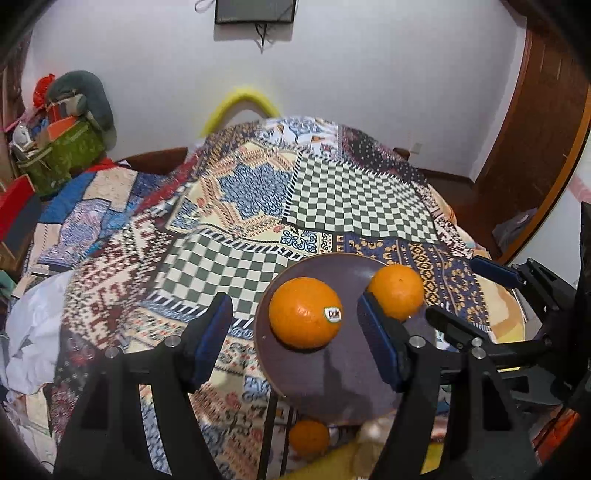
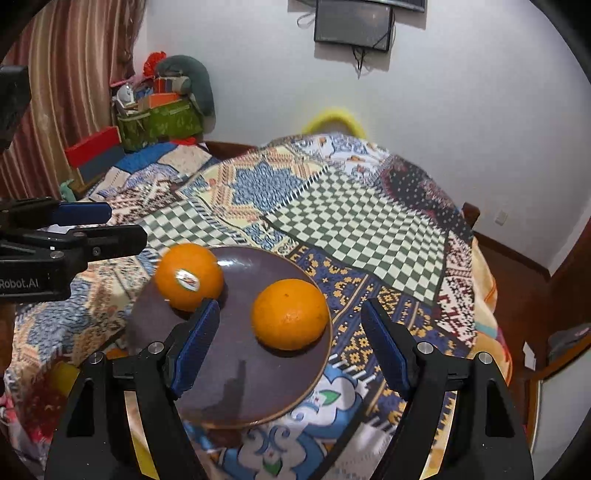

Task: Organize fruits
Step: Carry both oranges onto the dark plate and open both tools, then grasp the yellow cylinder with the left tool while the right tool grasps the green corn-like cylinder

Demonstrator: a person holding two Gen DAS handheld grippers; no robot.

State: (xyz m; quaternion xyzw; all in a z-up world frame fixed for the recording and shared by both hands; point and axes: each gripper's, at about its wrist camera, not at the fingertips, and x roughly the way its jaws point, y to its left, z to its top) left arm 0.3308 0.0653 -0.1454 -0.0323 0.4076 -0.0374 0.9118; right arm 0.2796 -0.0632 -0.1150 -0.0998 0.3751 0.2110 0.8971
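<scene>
Left gripper (image 1: 295,332): tilted down over the near side of the plate (image 1: 332,384), jaws apart and holding nothing. The stickered orange (image 1: 305,313) shows between the blue pads, beyond them and untouched.

Right gripper (image 2: 290,347): also tilted down, jaws spread wide, empty. The plain orange (image 2: 290,314) lies in the gap beyond its tips, clear of both pads. In the left wrist view this gripper enters from the right, just beside the plate's far edge.

Plate: one, dark purple-brown, round, resting on the quilt (image 1: 354,192).

Oranges on plate: two. The stickered one sits on the left half, the plain one on the right, near each other but apart.

Third orange (image 1: 308,437): one, off the plate, lower down past the plate's near rim in the left wrist view.

Quilt: one, patchwork with green checks and blue patterns, spread over the whole surface.

Far left: one green basket (image 2: 162,123) crammed with clutter, a red box (image 2: 94,146) beside it.

Far wall: one dark screen (image 2: 352,24) with dangling wires.
</scene>
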